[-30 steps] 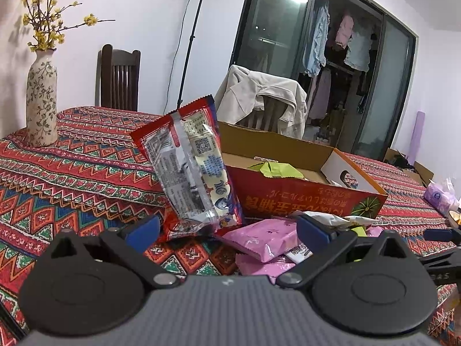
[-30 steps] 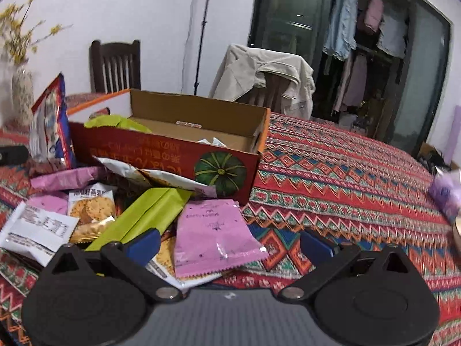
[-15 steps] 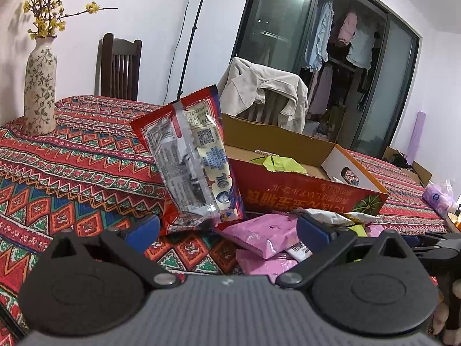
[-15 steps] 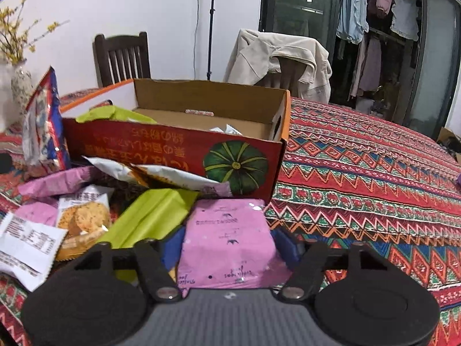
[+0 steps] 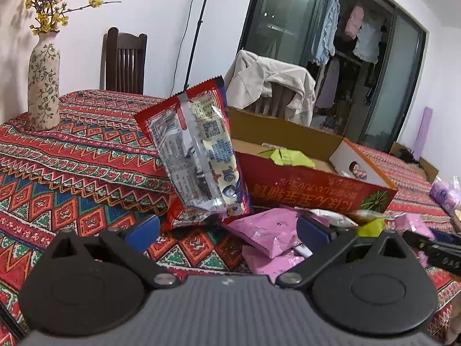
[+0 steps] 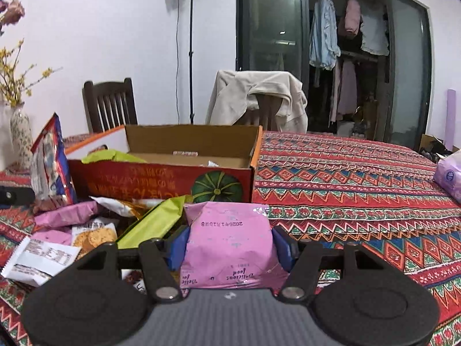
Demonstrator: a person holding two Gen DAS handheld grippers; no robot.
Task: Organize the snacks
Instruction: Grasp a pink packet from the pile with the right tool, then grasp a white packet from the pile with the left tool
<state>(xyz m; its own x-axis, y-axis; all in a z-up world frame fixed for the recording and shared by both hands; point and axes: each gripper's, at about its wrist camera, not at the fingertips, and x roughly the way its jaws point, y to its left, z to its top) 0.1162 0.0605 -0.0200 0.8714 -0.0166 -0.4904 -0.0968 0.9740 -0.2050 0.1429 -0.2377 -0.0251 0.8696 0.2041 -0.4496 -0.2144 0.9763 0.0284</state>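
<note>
My right gripper (image 6: 229, 246) is shut on a pink snack packet (image 6: 229, 239) and holds it lifted in front of the open red cardboard box (image 6: 161, 178). Loose snacks lie before the box: a green packet (image 6: 155, 222), a pink packet (image 6: 66, 214), a cracker packet (image 6: 93, 235) and a white packet (image 6: 40, 256). My left gripper (image 5: 227, 229) is open and empty, low over the table. A tall red snack bag (image 5: 196, 158) leans on the box's left end (image 5: 317, 184), just beyond the left fingertips. Pink packets (image 5: 268, 230) lie between them.
A patterned red tablecloth (image 6: 360, 178) covers the table. A flowered vase (image 5: 43, 80) stands at the far left. Two chairs (image 6: 109, 103) stand behind the table, one draped with a beige jacket (image 6: 256, 95). A purple tissue pack (image 6: 449, 173) lies at the right edge.
My right gripper closed on the pink packet and lifted it off the table. The left gripper stayed open and rose slightly.
</note>
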